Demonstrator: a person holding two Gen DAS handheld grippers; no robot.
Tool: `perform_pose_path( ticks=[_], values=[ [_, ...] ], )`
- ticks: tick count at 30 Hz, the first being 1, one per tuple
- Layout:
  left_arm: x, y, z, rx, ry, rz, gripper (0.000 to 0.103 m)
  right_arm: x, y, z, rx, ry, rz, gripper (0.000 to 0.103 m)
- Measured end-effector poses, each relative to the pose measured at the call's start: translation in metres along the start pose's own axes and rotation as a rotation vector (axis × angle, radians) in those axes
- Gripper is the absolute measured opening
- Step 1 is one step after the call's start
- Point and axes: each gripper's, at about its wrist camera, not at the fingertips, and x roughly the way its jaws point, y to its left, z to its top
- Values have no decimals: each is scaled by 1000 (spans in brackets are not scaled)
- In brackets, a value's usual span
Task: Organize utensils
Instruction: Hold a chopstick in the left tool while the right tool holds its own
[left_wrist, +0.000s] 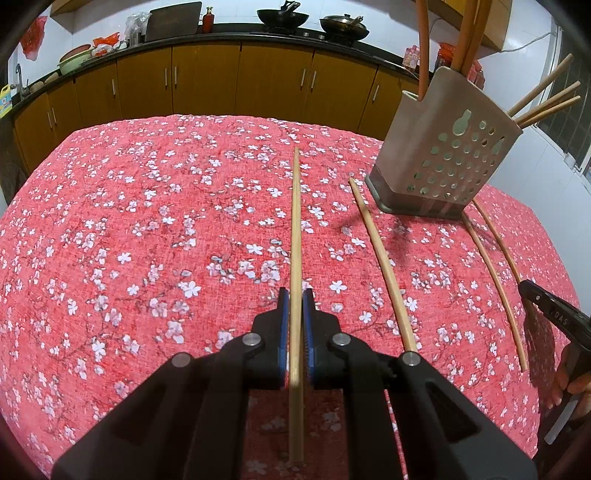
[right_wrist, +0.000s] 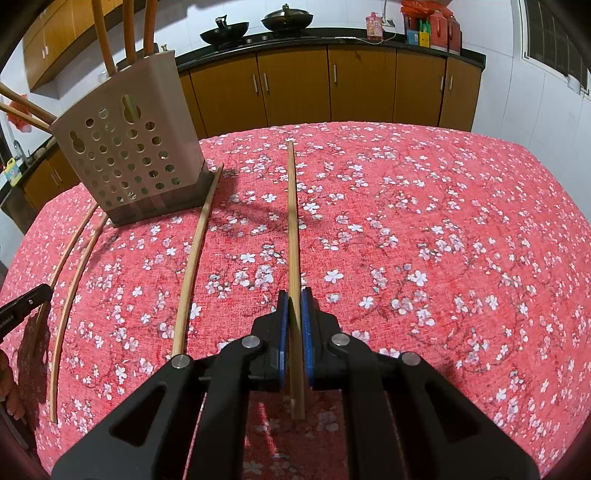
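A red tablecloth (left_wrist: 147, 221) with white blossoms covers my table; yellow-brown cabinets (left_wrist: 207, 81) and woks (right_wrist: 224, 32) line the wall behind. My left gripper (left_wrist: 295, 299) clamps one chopstick (left_wrist: 295, 229), my right gripper (right_wrist: 294, 299) another (right_wrist: 293, 221). Loose chopsticks (right_wrist: 194, 254) lie beside the perforated utensil holder (right_wrist: 125, 155) toward the far edge. Its contents, seemingly orange handles, run out of view.

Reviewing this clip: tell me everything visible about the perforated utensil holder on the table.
The utensil holder is a beige, plastic-looking box with a darker base, standing upright on the red floral tablecloth. Its facing wall has rows of round holes and two gourd-shaped cutouts. Orange handles and wooden chopsticks stick out of the top. A loose chopstick on the cloth lies against its base. Neither gripper touches it.
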Motion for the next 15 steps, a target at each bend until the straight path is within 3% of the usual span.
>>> perform_pose_path(
  ticks=[10, 15],
  values=[
    [1, -1, 0, 8, 1, 12, 10, 0, 0, 1, -3, 1, -4, 9],
    [-2, -20, -7, 95, 5, 106, 10, -1, 5, -2, -17, 1, -21, 8]
  ],
)
